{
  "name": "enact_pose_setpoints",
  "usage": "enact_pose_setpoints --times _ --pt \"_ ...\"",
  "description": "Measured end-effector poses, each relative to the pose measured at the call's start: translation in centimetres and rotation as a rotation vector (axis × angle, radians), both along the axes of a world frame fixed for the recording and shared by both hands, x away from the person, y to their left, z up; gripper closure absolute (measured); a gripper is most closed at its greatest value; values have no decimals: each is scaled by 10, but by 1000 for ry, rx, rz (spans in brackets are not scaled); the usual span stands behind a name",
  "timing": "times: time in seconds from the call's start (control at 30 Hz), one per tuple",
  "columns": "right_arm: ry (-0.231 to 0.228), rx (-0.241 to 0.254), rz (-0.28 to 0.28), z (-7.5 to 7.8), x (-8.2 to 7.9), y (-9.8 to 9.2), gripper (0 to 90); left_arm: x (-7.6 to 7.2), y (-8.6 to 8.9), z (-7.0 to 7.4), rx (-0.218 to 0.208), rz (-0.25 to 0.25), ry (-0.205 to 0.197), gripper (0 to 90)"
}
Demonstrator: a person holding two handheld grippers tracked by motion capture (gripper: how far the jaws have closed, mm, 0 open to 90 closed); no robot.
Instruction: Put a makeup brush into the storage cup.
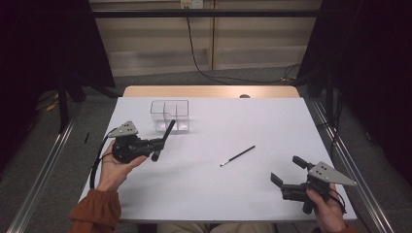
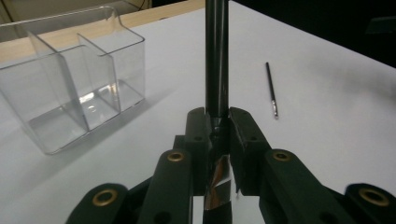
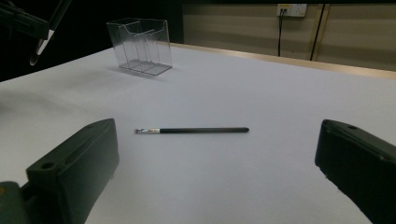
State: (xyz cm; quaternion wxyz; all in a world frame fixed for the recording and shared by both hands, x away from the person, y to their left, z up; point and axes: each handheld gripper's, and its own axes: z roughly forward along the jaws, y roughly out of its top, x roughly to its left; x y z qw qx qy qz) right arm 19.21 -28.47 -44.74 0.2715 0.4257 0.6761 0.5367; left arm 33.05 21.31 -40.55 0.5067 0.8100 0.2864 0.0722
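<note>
My left gripper is shut on a dark rod-like brush with a silvery lower part. It holds the brush tilted, just in front of a clear plastic organizer with several compartments. In the left gripper view the organizer stands to the left of the jaws. A thin black brush with a metal ferrule lies flat in the middle of the white table. My right gripper stands open near the front right edge. Its jaws frame the thin brush, well short of it.
The white table top ends in a wooden strip at the back. Black curtains hang on both sides, and a cable runs down the far wall. In the right gripper view the organizer stands far left.
</note>
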Motion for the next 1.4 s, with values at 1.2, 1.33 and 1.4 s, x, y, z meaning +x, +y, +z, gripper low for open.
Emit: enact_pose_setpoints --times 1.2,1.33,1.4 --pt "-15 31 90 5 -3 9 0 -40 -43 10 14 -182 13 788" --pt "-9 41 102 6 -2 12 0 -41 -47 10 19 -201 25 788" --pt "-2 41 119 7 -1 15 0 -41 -49 10 24 -208 28 788"
